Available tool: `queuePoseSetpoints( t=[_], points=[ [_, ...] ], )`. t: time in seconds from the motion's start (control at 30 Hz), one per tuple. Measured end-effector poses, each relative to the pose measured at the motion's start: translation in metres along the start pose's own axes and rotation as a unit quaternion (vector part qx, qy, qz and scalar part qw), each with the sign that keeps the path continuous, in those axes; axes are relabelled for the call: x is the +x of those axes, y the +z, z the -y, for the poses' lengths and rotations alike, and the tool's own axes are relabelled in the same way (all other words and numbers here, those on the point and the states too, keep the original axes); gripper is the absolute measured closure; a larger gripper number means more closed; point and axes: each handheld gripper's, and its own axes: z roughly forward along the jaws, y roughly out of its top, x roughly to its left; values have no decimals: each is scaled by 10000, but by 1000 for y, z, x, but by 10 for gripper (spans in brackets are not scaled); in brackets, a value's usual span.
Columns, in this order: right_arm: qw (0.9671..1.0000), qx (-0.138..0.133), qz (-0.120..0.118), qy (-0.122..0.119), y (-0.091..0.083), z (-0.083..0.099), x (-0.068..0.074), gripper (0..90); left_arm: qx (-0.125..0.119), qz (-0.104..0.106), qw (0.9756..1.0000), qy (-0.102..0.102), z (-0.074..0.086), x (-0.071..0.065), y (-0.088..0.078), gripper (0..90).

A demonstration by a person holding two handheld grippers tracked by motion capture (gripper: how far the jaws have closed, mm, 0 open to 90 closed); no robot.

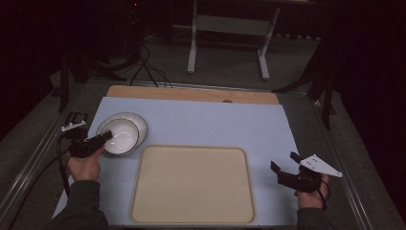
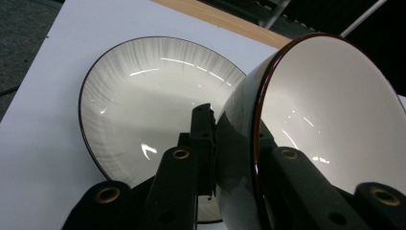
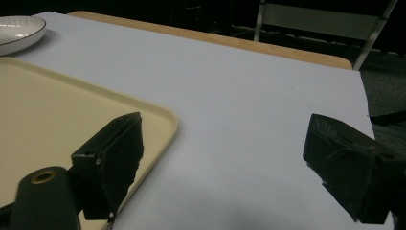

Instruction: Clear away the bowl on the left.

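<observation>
Two dishes sat at the left of the pale blue mat: a shallow plate and, over it, a smaller bowl. We had the left gripper clenched on the bowl's near rim, one jaw inside the wall and one outside, as the left gripper view made plain; there the bowl hung tilted, lifted off the plate on at least the gripped side. Whether its far edge touched the plate, we could not tell. Our right gripper rested at the right of the mat, just beside the cream tray, its jaws spread wide with nothing between them.

We judged the grip to be the weak point. A glazed rim pinched at one spot offered little friction, and the bowl's weight hung well out from the jaws, so any quick swing toward the tray could have made it pivot or slip free. A drop from there would have landed it on the plate below, and both pieces looked like ceramic that could chip or crack. A low carry also risked catching the tray's raised lip. With the right gripper well apart from the bowl, it could not have steadied a slip in time.
</observation>
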Motion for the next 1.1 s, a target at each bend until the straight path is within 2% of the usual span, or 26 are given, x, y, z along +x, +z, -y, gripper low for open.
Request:
queuePoseSetpoints(
  t=[0.23,0.5,0.8,1.1],
  points=[
    [10000,7,9,3,0,0,0,133,29,-14,10000,71,1,-1,-1,801],
    [10000,0,10,0,-1,0,0,133,51,70,9999,117,3,-5,-3,800],
    [10000,-1,7,4,-1,0,0,133,84,217,9996,151,3,-9,-5,800],
    [10000,-10,3,-8,-1,0,0,133,4,372,9992,143,3,-11,-14,800]
  ],
)
